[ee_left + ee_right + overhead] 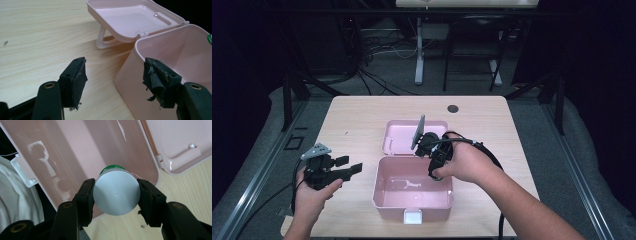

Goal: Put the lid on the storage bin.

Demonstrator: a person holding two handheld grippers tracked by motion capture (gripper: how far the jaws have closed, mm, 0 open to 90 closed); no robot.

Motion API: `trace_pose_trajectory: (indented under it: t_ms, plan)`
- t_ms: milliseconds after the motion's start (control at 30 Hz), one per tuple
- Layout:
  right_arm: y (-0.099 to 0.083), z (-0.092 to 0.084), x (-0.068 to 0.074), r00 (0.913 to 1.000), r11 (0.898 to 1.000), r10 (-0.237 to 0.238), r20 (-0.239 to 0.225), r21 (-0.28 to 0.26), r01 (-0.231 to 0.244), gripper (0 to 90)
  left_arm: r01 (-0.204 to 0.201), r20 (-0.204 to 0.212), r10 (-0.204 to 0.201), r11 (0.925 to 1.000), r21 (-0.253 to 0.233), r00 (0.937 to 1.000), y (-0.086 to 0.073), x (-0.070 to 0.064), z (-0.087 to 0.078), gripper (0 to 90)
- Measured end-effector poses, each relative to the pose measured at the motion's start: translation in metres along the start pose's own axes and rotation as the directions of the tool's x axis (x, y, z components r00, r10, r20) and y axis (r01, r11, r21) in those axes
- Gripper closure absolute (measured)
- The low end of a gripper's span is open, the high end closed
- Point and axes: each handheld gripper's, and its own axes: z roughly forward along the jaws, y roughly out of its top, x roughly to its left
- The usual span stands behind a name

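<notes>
The box (413, 195), pink plastic and open, sat near the front edge of the counter (357, 120), a white latch on its front wall. In the right gripper view its smooth walls carried pale reflections. Its lid (401, 136) lay folded back flat behind it, joined at the hinge, with a pale handle loop under it that touched the wood in the left gripper view.

The right gripper (435, 167) hung at the box's back right corner, pointing down into it, with the person's right hand wrapped around its body and a cable trailing back over the wrist. In the right gripper view its fingers (86, 198) were clamped on either side of a bottle (116, 192), pads pressed against the round grey end that faced the camera. A band of green showed just behind that grey disc. The bottle was over the open box, near the back wall below the hinge; whether it touched the floor of the box could not be told.

The left gripper (343, 167) was held above the counter just left of the box, apart from it, pointed towards its left wall. Its fingers (76, 80) stood wide apart with nothing between them, their dark pads frayed at the edges, and the right-hand one lay in front of the box's outer wall in its own view.
</notes>
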Motion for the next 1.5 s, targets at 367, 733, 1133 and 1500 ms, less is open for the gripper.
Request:
trace_pose_trajectory:
  t_ms: [367,733,1133,1500]
  plan:
    - [0.0,0.011,0.001,0.9999,1.0,-0.012,0.0,0.016,0.012,50.0,0.003,-0.003,-0.003,1.0,-0.003,1.0,0.0,0.001,0.0,34.6]
    - [0.001,0.022,0.003,0.9987,0.998,-0.051,-0.008,0.028,0.051,50.0,0.003,-0.001,-0.003,1.0,0.008,1.0,0.0,0.002,0.0,34.6]
    - [0.003,0.03,0.005,0.997,0.996,-0.077,-0.013,0.037,0.077,50.0,0.004,-0.004,-0.004,1.0,0.002,1.0,-0.001,0.002,0.001,34.6]
    - [0.004,0.037,0.002,0.9973,0.996,-0.071,-0.016,0.048,0.072,50.0,0.004,-0.005,-0.004,1.0,0.005,1.0,-0.001,0.002,0.002,34.6]
